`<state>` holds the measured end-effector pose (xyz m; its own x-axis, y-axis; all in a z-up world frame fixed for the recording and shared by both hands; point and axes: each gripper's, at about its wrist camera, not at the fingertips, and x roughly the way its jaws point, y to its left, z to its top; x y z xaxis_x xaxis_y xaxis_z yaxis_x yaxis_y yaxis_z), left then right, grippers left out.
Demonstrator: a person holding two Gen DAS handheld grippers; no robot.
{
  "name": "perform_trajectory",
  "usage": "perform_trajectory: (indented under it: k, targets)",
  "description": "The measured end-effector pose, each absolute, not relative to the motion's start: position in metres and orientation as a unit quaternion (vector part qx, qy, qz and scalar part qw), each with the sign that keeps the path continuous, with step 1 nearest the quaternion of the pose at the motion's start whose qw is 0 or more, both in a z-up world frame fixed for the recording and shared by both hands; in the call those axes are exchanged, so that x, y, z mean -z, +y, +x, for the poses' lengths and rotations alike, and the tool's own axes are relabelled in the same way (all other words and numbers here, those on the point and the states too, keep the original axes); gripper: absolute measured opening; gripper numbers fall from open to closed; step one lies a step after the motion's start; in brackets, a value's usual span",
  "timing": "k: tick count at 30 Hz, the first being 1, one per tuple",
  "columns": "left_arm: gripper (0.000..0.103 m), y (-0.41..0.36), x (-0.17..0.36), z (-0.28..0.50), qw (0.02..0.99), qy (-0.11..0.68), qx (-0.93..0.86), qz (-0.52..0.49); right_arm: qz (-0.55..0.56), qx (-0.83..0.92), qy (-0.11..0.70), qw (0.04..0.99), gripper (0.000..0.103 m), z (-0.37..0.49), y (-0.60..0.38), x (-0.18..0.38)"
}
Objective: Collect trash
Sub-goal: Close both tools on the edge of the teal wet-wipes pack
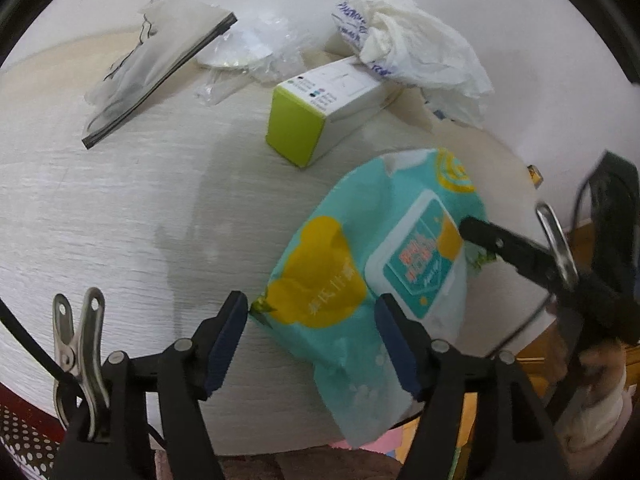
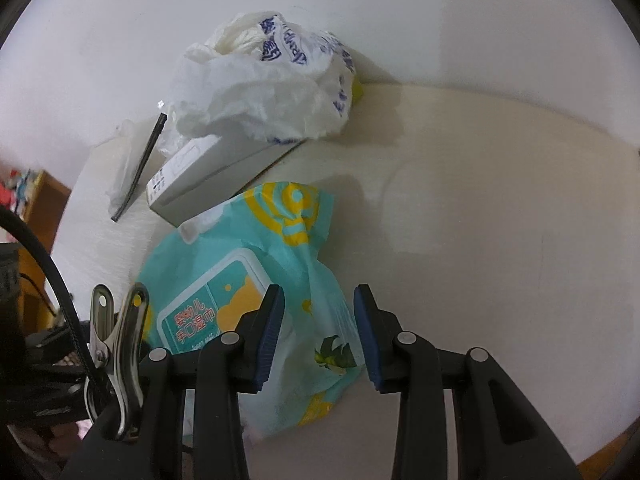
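Observation:
A teal and yellow wet-wipe pack [image 1: 360,280] lies at the table's near edge, partly overhanging it. My left gripper [image 1: 310,338] is open, its fingers on either side of the pack's near end. My right gripper [image 2: 318,336] is open around the pack's [image 2: 256,276] other end; one of its fingers [image 1: 504,246] shows in the left wrist view, reaching the pack from the right. Behind lie a white box with a green end [image 1: 320,112], a crumpled white plastic bag [image 1: 416,52], a clear zip bag [image 1: 152,68] and clear film [image 1: 256,52].
The round pale table [image 1: 100,220] stands against a white wall [image 2: 440,20]. The box [image 2: 208,168], the plastic bag [image 2: 272,88] and the zip bag [image 2: 132,172] sit at its back. A wooden floor and dark furniture [image 1: 612,208] lie beyond the right edge.

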<state>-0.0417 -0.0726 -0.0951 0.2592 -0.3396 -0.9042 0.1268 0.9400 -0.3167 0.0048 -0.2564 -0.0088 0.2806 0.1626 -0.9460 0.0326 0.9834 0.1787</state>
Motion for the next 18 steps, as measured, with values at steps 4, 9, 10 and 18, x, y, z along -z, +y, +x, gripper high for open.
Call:
perform_trajectory:
  k: [4,9,10,18]
  targets:
    - [0.073,-0.073,0.099,-0.038,0.788,0.591,0.145,-0.088,0.114,-0.031,0.596,0.794,0.037,-0.012,-0.260,0.007]
    - [0.073,-0.073,0.097,-0.029,0.788,0.592,0.147,-0.085,0.135,0.002,0.595,0.792,0.037,-0.029,-0.262,0.006]
    - [0.073,-0.071,0.096,-0.030,0.786,0.594,0.149,-0.085,0.137,0.011,0.595,0.792,0.037,-0.032,-0.262,0.007]
    - [0.074,-0.069,0.100,-0.037,0.773,0.611,0.153,-0.071,0.133,0.045,0.584,0.799,0.037,-0.036,-0.254,0.010]
